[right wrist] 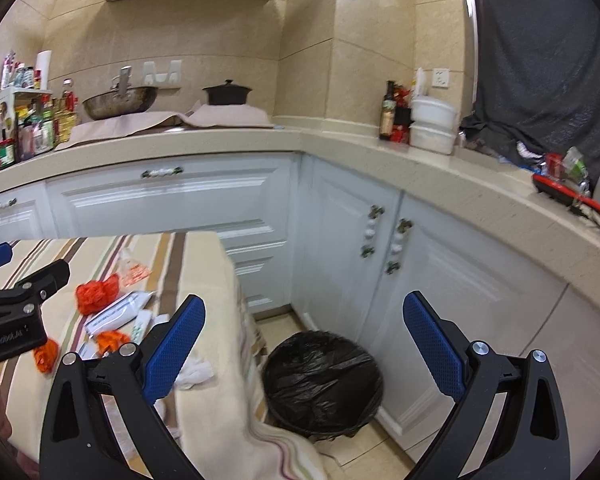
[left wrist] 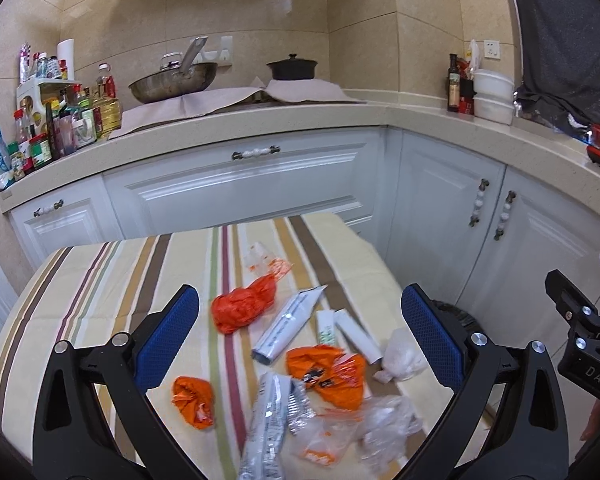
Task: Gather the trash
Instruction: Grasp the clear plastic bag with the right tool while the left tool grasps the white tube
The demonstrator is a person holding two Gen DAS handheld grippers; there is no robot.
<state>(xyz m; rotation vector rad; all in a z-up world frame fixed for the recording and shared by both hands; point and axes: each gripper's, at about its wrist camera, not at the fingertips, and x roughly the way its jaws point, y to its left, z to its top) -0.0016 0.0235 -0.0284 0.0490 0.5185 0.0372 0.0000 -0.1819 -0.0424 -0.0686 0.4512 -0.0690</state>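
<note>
Trash lies on a striped tablecloth (left wrist: 100, 280): crumpled orange wrappers (left wrist: 242, 306) (left wrist: 194, 400) (left wrist: 328, 374), a white-and-silver packet (left wrist: 286, 326), white tubes (left wrist: 356, 334), clear plastic bags (left wrist: 388, 426) and a white tissue wad (left wrist: 402, 356). My left gripper (left wrist: 300, 324) is open and empty above this pile. My right gripper (right wrist: 304, 332) is open and empty, hovering over a bin lined with a black bag (right wrist: 324, 380) on the floor right of the table. The pile also shows in the right wrist view (right wrist: 98, 294).
White cabinets (right wrist: 340, 260) with knob handles stand close behind the bin. A beige counter (left wrist: 260, 120) carries a wok (left wrist: 172, 82), a black pot (left wrist: 292, 68), bottles (left wrist: 60, 120) and white containers (left wrist: 494, 96). The table edge (right wrist: 224, 320) drops beside the bin.
</note>
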